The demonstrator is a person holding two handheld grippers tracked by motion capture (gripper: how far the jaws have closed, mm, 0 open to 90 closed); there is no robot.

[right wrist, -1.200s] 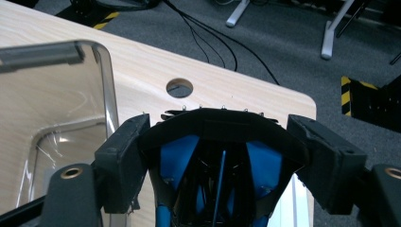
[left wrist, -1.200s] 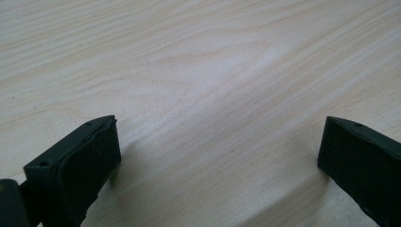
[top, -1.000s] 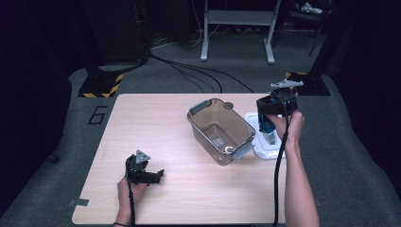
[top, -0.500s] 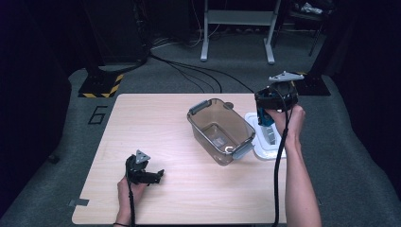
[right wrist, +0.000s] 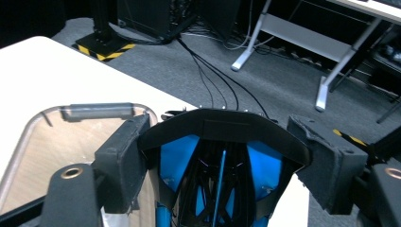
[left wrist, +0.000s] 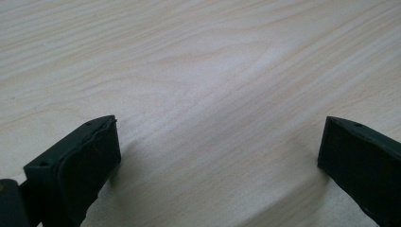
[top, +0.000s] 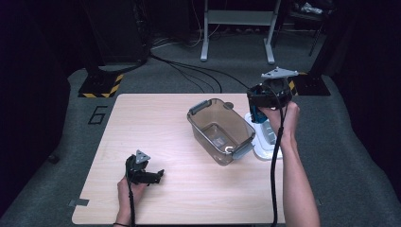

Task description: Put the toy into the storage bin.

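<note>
Right gripper (right wrist: 222, 156), fingers clamped on a black-and-blue object (right wrist: 222, 142) beside the clear bin (top: 218, 130): lift it vertically; left gripper (top: 142, 172) rests spread on the desk (top: 156, 123).

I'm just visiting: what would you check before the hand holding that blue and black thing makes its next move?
1. Grip on the load: right gripper has a black and blue object between its jaws, pressed from both sides. Ok.
2. Load clear of the table: held up in the high view. Ok.
3. Clear plastic container: open, looks nearly empty, some small thing on its bottom. Cannot tell what.
4. White lid beside the container: flat on the table. Ok.
5. Left gripper: jaws apart, nothing between them, low over bare wood, well away. Ok.
6. Cable along the right forearm: hangs free. Ok.
</note>
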